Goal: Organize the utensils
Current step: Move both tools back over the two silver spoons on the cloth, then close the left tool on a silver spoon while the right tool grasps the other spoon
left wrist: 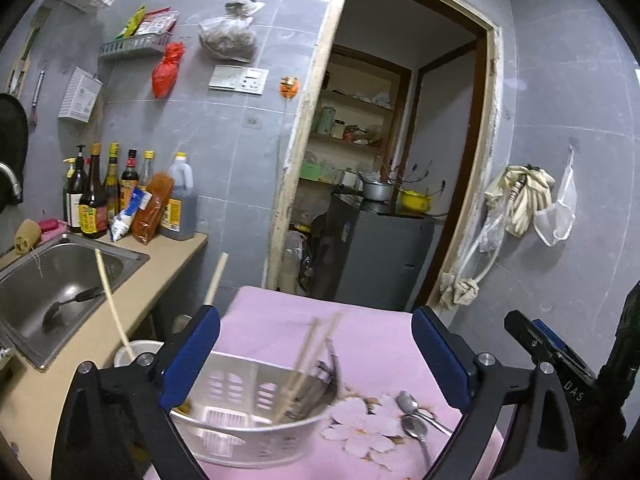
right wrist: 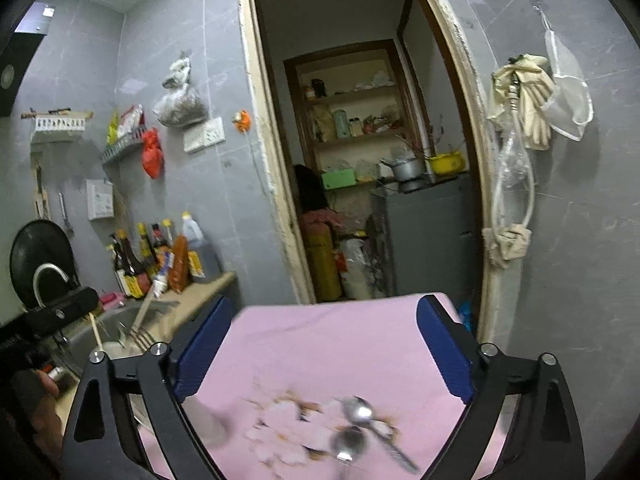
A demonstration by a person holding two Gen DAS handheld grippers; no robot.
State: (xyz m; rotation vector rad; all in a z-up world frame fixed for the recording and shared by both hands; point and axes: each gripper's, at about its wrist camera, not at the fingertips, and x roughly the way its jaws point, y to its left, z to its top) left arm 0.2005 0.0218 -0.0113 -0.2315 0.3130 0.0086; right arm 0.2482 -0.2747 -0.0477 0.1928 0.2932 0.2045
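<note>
Both grippers, left (left wrist: 316, 364) and right (right wrist: 324, 352), were wide and empty; spoons (right wrist: 354, 426) right of basket (left wrist: 256, 432) needed collecting next.

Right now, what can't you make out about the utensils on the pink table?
- Left wrist view: white slotted plastic basket, its contents smeared by motion blur, its near side hidden by the left gripper.
- Right wrist view: two metal spoons, blurred, handles cut by the bottom edge.
</note>
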